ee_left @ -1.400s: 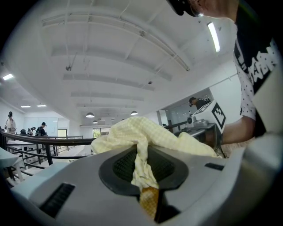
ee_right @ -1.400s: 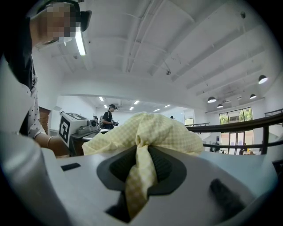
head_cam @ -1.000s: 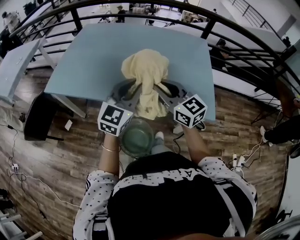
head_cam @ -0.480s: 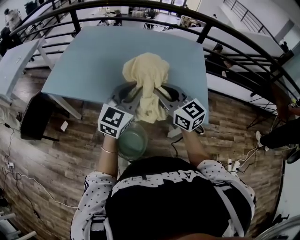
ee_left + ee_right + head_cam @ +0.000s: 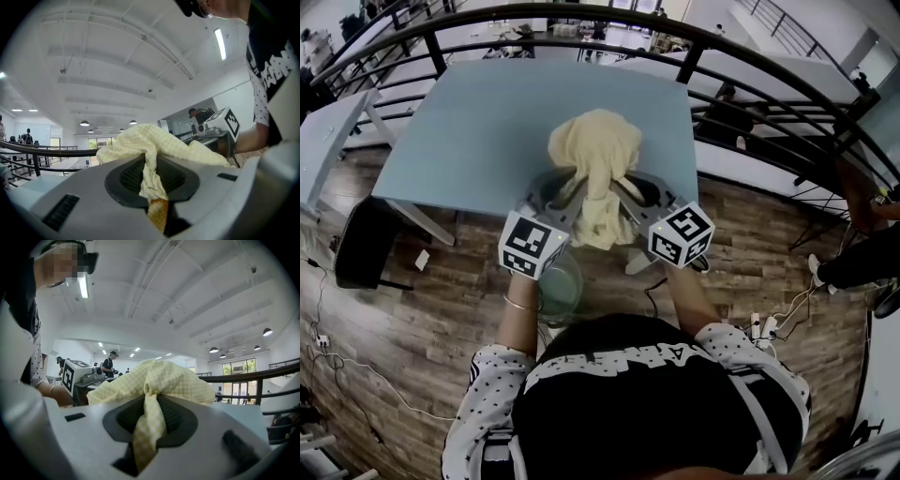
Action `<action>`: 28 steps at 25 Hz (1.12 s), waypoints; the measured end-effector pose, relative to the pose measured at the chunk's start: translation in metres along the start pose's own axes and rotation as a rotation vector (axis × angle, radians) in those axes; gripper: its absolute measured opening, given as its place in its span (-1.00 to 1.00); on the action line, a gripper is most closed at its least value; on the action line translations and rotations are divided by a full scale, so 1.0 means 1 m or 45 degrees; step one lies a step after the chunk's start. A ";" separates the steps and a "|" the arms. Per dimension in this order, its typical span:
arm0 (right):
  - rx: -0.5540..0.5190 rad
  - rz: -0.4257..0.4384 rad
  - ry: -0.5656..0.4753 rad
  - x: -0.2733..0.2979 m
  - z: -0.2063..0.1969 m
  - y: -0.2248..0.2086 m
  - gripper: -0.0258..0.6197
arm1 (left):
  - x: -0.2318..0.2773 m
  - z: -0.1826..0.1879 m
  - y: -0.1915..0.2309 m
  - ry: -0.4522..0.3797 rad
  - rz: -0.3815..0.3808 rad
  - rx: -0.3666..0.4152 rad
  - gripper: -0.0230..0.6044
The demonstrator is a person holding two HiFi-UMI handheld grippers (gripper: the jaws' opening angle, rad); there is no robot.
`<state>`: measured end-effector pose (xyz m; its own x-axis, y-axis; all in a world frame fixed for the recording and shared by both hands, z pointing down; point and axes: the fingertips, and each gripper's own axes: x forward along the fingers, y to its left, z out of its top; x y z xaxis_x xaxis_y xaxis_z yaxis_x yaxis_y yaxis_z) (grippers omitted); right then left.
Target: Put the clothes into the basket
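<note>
Pinching gathered folds of the soft yellow cloth [image 5: 598, 173] in the narrow jaws of left gripper [image 5: 157, 187] and right gripper [image 5: 147, 427] at the bench's [image 5: 469, 131] near edge — light, limp, probably prone to trailing — best held by bunches.

Cloth [image 5: 592, 155] over table [image 5: 469, 131] edge, basket [image 5: 558, 289] on floor [image 5: 422, 319].

White block lettering runs across the chest of the person's black short-sleeved T-shirt [image 5: 647, 361]. It appears upside down in the head view and cut off at the frame edge in the left gripper view, and no word can be read. The left white cube [image 5: 532, 246] and the right white cube [image 5: 680, 234] carry black-and-white square code patterns, without letters or numbers.
</note>
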<state>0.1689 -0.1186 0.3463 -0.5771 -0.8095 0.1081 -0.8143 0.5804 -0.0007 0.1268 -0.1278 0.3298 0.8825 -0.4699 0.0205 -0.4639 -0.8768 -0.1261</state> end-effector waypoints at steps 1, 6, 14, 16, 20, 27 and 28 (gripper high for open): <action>0.001 -0.002 -0.003 -0.004 0.000 -0.002 -0.68 | 0.002 0.001 -0.004 0.002 -0.002 0.003 -0.69; 0.001 -0.011 -0.036 -0.056 0.001 -0.026 -0.68 | 0.033 0.014 -0.050 0.004 -0.007 0.030 -0.69; 0.007 0.043 -0.055 -0.084 -0.003 -0.034 -0.68 | 0.044 0.016 -0.079 0.035 0.044 0.049 -0.69; 0.008 0.061 -0.060 -0.086 -0.003 -0.033 -0.68 | 0.043 0.017 -0.081 0.041 0.063 0.054 -0.69; 0.011 0.097 -0.066 -0.092 -0.006 -0.029 -0.68 | 0.039 0.015 -0.089 0.053 0.101 0.053 -0.69; 0.009 0.191 -0.077 -0.097 -0.012 -0.014 -0.68 | 0.023 0.014 -0.100 0.060 0.191 0.053 -0.69; 0.009 0.206 -0.075 -0.099 -0.012 -0.012 -0.68 | 0.022 0.014 -0.102 0.063 0.206 0.051 -0.69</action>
<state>0.2367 -0.0447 0.3477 -0.7034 -0.7092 0.0472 -0.7105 0.7034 -0.0202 0.1944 -0.0468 0.3290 0.7910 -0.6101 0.0456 -0.5955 -0.7849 -0.1709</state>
